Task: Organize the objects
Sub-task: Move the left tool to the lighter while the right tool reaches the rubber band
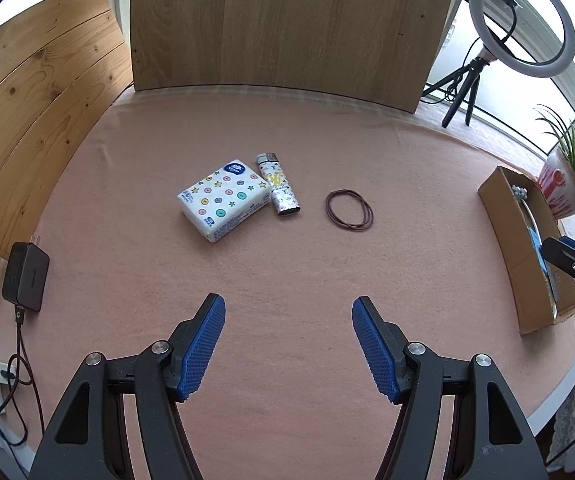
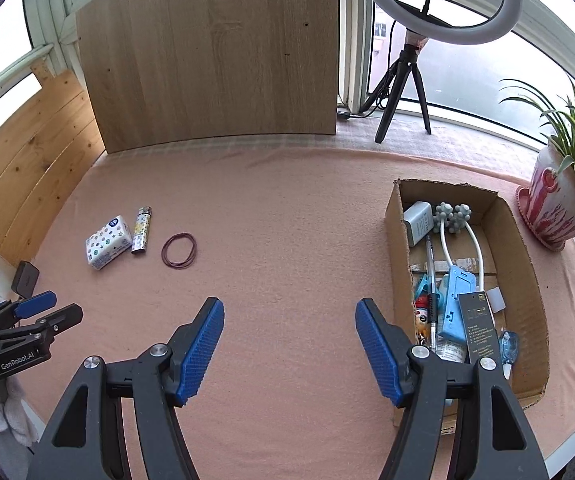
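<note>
Beside tissue pack (image 1: pixel 223 199), lighter (image 1: pixel 278 184) lengthwise, cap rearward

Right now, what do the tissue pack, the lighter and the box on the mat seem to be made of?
Tissue pack: soft glossy plastic wrap, printed with buttons and stars, slightly puffy. Lighter: hard body under a shiny patterned wrap, with a metal-looking cap. Box: plain brown corrugated cardboard, matte, with a torn, ragged rim.

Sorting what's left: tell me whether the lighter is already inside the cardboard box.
No, the lighter lies out on the pink cloth beside the tissue pack, well apart from the cardboard box.
</note>
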Demonstrator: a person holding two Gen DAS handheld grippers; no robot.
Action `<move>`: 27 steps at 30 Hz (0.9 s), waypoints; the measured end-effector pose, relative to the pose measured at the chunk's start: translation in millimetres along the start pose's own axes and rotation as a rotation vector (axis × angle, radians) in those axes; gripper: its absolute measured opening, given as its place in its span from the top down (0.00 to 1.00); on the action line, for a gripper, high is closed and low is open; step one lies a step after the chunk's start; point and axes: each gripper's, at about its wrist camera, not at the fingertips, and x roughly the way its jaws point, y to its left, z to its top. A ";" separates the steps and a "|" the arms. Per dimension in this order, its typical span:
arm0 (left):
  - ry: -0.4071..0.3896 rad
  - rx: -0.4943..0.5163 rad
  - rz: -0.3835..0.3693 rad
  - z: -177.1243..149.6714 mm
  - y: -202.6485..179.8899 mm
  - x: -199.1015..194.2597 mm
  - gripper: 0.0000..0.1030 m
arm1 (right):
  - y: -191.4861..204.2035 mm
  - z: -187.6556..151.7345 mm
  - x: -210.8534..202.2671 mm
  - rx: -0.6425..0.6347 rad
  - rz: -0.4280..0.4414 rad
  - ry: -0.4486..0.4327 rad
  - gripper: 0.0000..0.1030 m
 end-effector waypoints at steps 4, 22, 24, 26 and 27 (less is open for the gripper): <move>-0.001 -0.026 0.010 12.0 30.4 4.5 0.32 | 9.0 6.6 12.5 0.022 0.048 0.014 0.37; 0.012 0.038 -0.043 82.7 26.1 54.9 0.32 | 48.6 42.7 92.5 0.090 0.191 0.142 0.37; 0.019 0.046 -0.045 96.1 18.7 64.1 0.32 | 51.9 46.4 102.6 0.095 0.192 0.157 0.37; 0.027 0.061 -0.043 108.8 11.8 74.3 0.32 | 54.3 48.2 110.8 0.092 0.187 0.166 0.37; 0.034 0.063 -0.042 114.7 9.0 80.4 0.32 | 56.0 49.3 114.8 0.086 0.182 0.171 0.37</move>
